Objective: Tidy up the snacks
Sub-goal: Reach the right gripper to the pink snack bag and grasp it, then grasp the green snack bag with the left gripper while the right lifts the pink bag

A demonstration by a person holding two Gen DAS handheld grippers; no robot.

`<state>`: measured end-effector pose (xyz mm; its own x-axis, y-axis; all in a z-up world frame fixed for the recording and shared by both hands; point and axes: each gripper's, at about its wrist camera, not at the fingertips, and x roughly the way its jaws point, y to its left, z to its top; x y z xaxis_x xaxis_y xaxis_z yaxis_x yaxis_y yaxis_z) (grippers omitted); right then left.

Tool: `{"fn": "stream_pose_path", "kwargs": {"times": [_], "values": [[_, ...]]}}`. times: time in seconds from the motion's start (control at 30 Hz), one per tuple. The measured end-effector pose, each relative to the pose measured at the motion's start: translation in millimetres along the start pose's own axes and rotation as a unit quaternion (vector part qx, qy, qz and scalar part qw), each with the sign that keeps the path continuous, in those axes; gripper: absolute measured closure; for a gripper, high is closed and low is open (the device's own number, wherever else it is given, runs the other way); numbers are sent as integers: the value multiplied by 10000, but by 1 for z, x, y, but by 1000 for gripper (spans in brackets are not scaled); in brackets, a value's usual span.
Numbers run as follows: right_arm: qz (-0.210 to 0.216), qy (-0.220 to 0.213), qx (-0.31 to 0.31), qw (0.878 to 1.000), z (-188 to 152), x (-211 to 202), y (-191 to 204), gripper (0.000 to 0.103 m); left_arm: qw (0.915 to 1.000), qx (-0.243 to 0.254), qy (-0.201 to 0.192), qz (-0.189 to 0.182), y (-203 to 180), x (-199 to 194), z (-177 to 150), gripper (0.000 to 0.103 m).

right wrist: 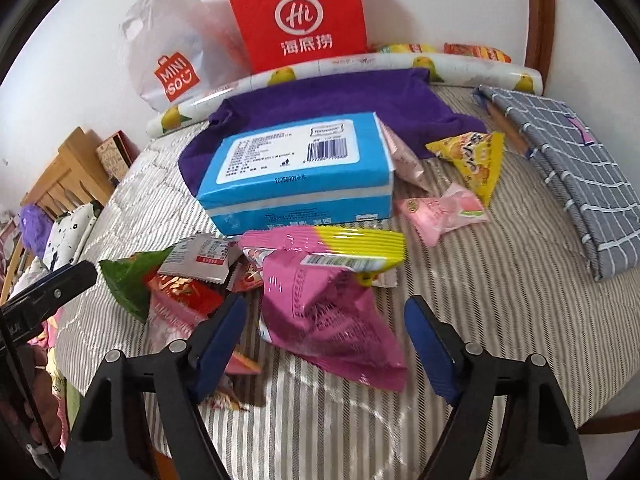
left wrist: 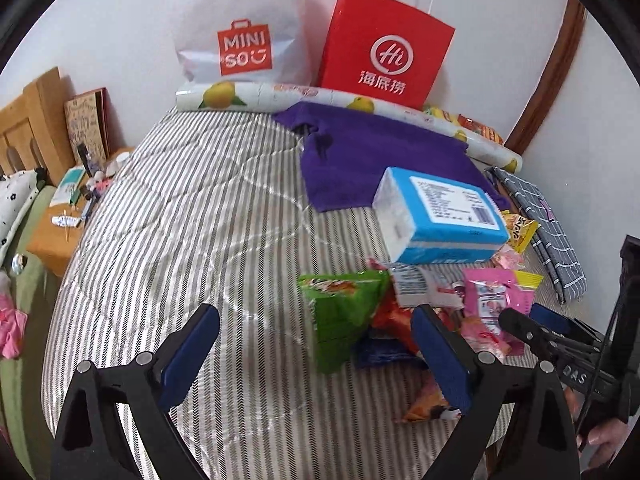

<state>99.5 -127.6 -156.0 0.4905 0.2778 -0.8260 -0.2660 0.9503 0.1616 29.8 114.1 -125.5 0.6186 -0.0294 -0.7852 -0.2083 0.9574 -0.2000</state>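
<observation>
A heap of snack packets lies on a striped table cover (left wrist: 180,220). My left gripper (left wrist: 316,344) is open, its blue pads on either side of a green snack bag (left wrist: 344,312) without touching it. Red and orange packets (left wrist: 392,320) lie just right of the green bag. In the right wrist view my right gripper (right wrist: 324,340) stands open around a crumpled pink and yellow snack bag (right wrist: 328,304), pads close to it but apart. The green bag (right wrist: 128,280) shows at the left there. A yellow triangular packet (right wrist: 476,156) and a pale pink packet (right wrist: 440,212) lie further back.
A blue tissue pack (right wrist: 296,168) rests behind the heap on a purple cloth (left wrist: 360,148). A red paper bag (left wrist: 384,48), a white plastic bag (left wrist: 240,32) and a fruit-print roll (left wrist: 248,96) stand at the wall. A grey checked cloth (right wrist: 580,176) lies at the right.
</observation>
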Motion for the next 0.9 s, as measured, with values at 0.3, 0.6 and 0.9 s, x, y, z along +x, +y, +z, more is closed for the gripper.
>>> {"fn": "stream_pose_path", "kwargs": {"times": [0.3, 0.6, 0.9], "values": [[-143, 196, -251, 9994, 2, 14, 7, 44, 9998, 14, 78, -155, 4, 12, 2, 7], [-260, -205, -80, 9994, 6, -23, -20, 45, 9996, 34, 269, -58, 0, 38, 5, 8], [-688, -70, 384, 9969, -4, -20, -75, 45, 9987, 28, 463, -201, -1, 57, 4, 20]]}}
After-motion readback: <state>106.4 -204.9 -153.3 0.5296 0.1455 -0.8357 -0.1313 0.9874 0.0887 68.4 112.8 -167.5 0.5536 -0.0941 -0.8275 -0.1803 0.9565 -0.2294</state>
